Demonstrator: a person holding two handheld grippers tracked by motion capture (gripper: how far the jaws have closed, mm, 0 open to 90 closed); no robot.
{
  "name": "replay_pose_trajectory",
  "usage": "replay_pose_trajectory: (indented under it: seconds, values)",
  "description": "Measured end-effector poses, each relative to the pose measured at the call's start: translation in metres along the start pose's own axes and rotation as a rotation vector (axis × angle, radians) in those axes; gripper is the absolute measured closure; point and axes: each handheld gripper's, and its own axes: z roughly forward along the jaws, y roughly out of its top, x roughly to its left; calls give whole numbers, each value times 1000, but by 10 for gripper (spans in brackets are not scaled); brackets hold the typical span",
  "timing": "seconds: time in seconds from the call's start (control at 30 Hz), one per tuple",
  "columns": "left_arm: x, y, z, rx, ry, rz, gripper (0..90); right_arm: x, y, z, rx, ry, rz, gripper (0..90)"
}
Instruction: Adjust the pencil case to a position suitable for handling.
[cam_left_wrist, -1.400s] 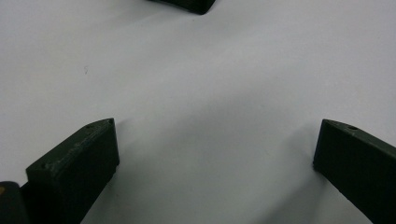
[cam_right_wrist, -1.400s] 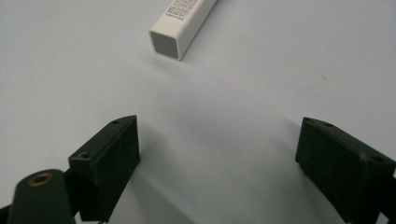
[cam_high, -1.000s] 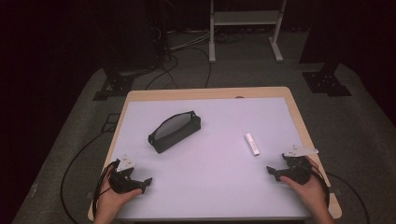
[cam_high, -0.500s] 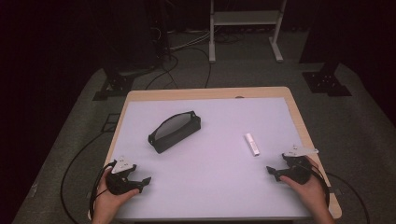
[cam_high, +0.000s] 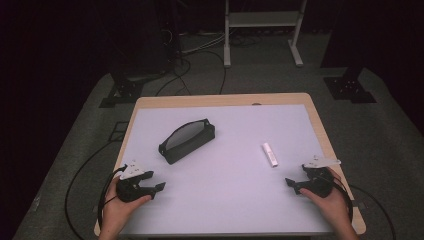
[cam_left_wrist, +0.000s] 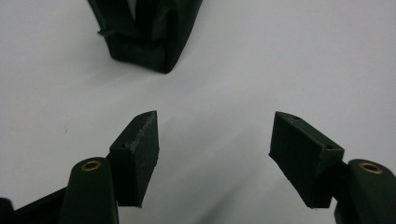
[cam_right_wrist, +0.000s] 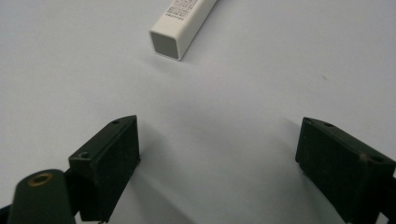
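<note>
Both grippers rest near the surface's (cam_high: 225, 210) near edge, the left gripper (cam_high: 159, 187) and right gripper (cam_high: 289, 183) spread wide, empty. The black pouch (cam_high: 187, 141) lies left of centre, the white tube (cam_high: 270, 154) toward the right edge. The slim tube could skid away if nudged endwise.

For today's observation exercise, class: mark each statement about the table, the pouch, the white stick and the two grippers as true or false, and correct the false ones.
1. The black pouch lies nearer the left gripper than the right gripper. True.
2. The right gripper is clamped on the white stick. False: its jaws are open with nothing between them, and the stick lies ahead of them on the table.
3. The left gripper's jaws stand apart. True.
4. The white stick rests inside the pouch. False: it lies apart from it on the table.
</note>
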Motion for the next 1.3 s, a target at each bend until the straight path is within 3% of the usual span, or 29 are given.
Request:
replay_pose_trajectory:
  seconds: [0.6, 1.0, 1.3]
  values:
    - [5, 25, 2, -47, -38, 2, 452, 0, 0, 0, 0, 0, 0, 126]
    - [6, 43, 3, -57, -34, 34, 486, 0, 0, 0, 0, -1, 0, 126]
    - [1, 59, 6, -77, -58, 61, 490, 0, 0, 0, 0, -1, 0, 126]
